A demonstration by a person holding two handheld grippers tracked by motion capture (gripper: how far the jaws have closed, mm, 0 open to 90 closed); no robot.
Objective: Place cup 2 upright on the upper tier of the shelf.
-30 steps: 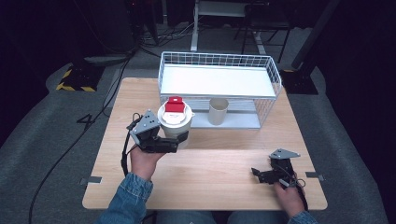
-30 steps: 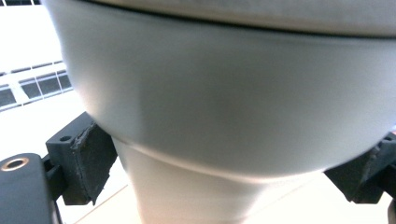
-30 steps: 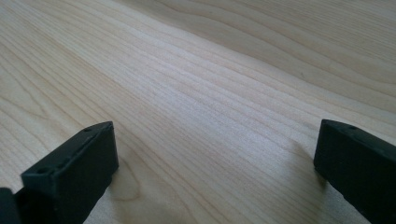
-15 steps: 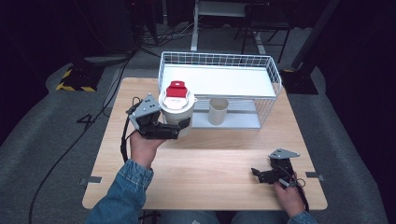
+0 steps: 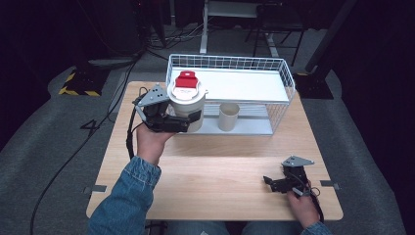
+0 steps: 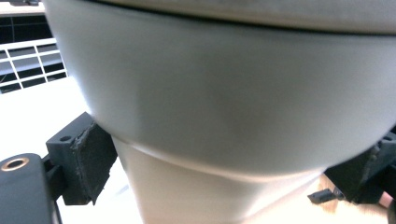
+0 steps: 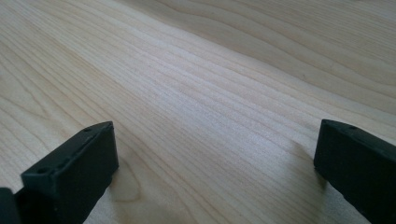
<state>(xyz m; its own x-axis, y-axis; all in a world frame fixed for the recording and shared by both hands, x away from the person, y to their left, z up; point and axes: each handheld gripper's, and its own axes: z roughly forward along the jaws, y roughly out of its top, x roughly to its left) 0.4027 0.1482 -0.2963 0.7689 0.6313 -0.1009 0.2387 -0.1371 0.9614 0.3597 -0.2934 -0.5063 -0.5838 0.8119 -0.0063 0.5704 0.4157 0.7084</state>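
A white cup with a white lid and a red tab [image 5: 186, 100] hangs above the table's back left, and my left gripper [image 5: 188, 121] is shut on its body. Up close in the left gripper view the cup's wall [image 6: 219, 116] sits between the two black pads [image 6: 93, 158]. The cup is level with the near left corner of the white wire basket [image 5: 274, 73]. A small beige cup [image 5: 228, 116] stands upright inside the basket near its front. My right gripper [image 5: 271, 183] rests open at the front right of the wooden table [image 5: 220, 176], nothing between its fingers [image 7: 74, 172].
The basket takes up the table's back half. Dark floor, cables and furniture legs surround the table. A black and yellow striped object [image 5: 78, 84] lies on the floor at the left.
My left gripper has lifted the lidded cup and carried it away from me and to the right, up to the basket's left corner. The right gripper has stayed put.
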